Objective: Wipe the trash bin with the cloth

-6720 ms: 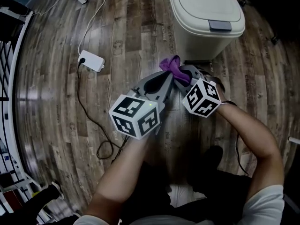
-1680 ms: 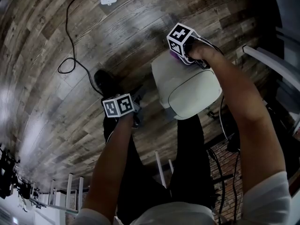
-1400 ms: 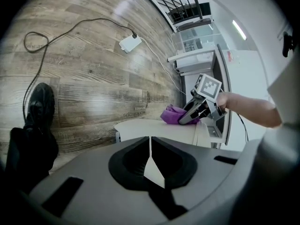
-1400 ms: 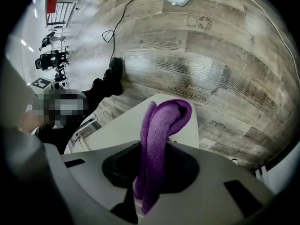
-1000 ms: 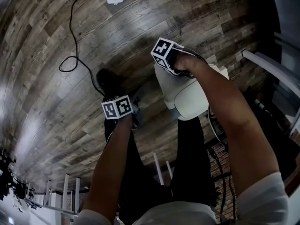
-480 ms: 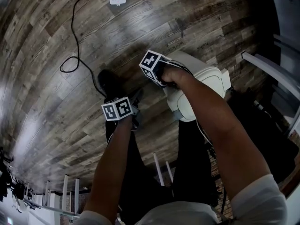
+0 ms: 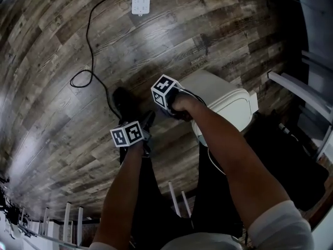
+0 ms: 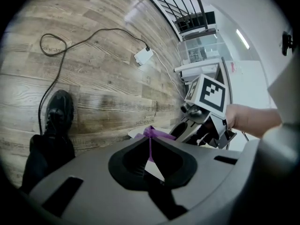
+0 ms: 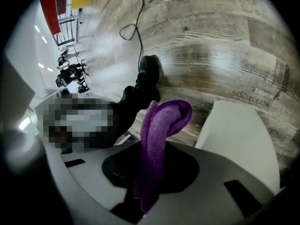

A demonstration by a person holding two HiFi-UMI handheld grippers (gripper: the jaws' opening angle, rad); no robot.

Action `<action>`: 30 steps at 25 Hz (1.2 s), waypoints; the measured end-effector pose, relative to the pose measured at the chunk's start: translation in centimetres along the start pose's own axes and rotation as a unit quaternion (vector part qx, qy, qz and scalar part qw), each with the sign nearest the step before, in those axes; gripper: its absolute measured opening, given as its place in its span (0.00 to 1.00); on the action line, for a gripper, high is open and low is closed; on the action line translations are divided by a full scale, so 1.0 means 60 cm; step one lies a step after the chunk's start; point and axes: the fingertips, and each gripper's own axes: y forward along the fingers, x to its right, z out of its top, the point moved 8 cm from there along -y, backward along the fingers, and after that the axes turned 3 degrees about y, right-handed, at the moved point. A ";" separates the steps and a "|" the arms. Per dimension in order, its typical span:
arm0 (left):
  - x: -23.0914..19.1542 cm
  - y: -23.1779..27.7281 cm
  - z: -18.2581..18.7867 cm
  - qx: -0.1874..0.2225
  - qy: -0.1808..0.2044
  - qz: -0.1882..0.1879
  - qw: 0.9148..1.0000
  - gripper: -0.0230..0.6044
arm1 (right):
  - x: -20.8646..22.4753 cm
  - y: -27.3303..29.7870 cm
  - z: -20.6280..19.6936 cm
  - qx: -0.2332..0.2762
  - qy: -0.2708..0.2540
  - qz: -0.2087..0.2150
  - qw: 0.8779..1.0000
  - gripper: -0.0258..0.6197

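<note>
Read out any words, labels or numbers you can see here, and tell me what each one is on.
"workshops": printed on the wooden floor, upside down in the right gripper view.
Smaller line beside that word: too small to read.
Same floor print in the head and left gripper views: too small to read.
Marker cubes: square patterns only, no letters.

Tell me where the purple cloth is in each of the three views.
Head view: not seen; the right gripper hides it.
Left gripper view: purple cloth at centre, just beyond the jaws.
Right gripper view: centre, clamped between the jaws.
Shared landmark: the black shoe.
</note>
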 end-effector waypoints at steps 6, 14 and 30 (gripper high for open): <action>0.004 0.004 0.019 -0.003 0.017 0.004 1.000 0.05 | 0.029 -0.059 0.026 0.040 -0.048 -0.054 0.997 0.16; 0.051 0.086 0.034 -0.045 0.069 -0.007 0.997 0.05 | 0.185 -0.176 0.001 0.087 -0.012 -0.098 0.991 0.17; 0.125 0.259 0.060 -0.112 0.133 -0.019 0.985 0.05 | 0.478 -0.270 -0.102 0.065 0.097 -0.139 0.983 0.16</action>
